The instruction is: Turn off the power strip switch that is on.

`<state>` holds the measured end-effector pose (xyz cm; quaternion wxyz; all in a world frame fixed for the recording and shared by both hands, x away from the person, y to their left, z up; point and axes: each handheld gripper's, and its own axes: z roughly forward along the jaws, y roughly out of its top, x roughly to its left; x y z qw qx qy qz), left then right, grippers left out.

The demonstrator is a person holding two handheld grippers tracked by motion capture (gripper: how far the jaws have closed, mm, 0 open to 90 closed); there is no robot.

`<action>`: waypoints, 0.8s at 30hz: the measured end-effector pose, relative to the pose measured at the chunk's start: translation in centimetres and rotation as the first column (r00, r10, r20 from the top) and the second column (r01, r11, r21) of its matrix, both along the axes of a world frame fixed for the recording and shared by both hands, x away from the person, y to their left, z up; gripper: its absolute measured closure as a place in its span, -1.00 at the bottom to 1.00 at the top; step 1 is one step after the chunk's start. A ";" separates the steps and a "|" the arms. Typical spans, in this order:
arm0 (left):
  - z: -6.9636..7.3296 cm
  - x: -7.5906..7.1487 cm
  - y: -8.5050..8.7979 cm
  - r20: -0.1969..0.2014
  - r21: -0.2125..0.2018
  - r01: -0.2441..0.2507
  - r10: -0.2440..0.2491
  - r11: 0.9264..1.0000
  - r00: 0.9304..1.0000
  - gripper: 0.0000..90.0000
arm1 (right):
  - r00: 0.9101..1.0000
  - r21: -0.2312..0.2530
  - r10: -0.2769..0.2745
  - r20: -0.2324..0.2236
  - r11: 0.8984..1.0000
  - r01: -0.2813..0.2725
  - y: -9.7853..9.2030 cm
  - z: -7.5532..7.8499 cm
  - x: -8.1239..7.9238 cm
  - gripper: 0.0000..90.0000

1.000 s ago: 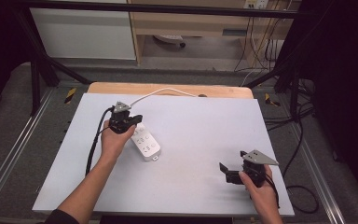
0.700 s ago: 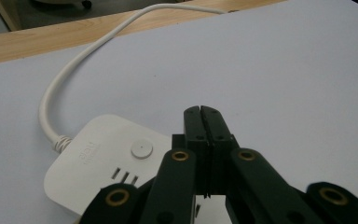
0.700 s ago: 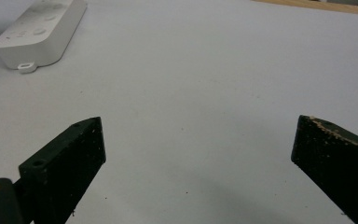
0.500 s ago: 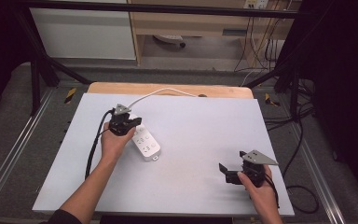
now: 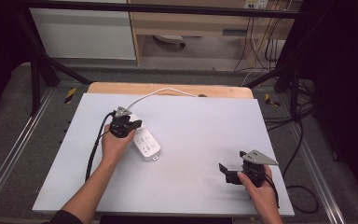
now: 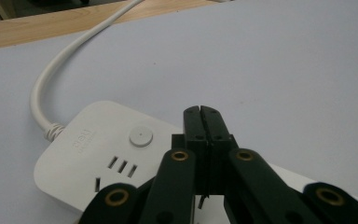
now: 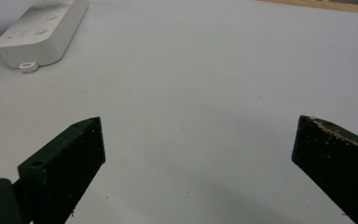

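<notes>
Over the white power strip [image 6: 98, 158], the left hand-held gripper [image 6: 200, 112] clenched (right hand-held gripper [image 7: 196, 149] released, well apart).

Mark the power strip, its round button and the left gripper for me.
power strip [image 5: 147, 144]: high view, on its white top face.
round button [image 6: 141, 136]: left gripper view, on the button's centre.
left gripper [image 6: 201, 110]: left gripper view, at the tips of its shut jaws, above the strip.
</notes>
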<state>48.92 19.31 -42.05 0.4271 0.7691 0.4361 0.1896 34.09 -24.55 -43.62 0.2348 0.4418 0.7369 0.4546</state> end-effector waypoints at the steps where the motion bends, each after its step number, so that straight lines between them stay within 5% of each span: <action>1: 0.0 0.0 0.0 -0.002 0.000 0.000 0.000 1.000 1.000 1.00 | 1.000 0.001 0.000 -0.001 1.000 0.000 0.0 0.0 0.0 -0.93; 24: -0.9 0.0 -0.5 -0.005 0.042 0.009 -0.009 0.999 1.000 1.00 | 1.000 0.001 0.005 -0.005 1.000 -0.005 0.0 0.0 0.0 -0.94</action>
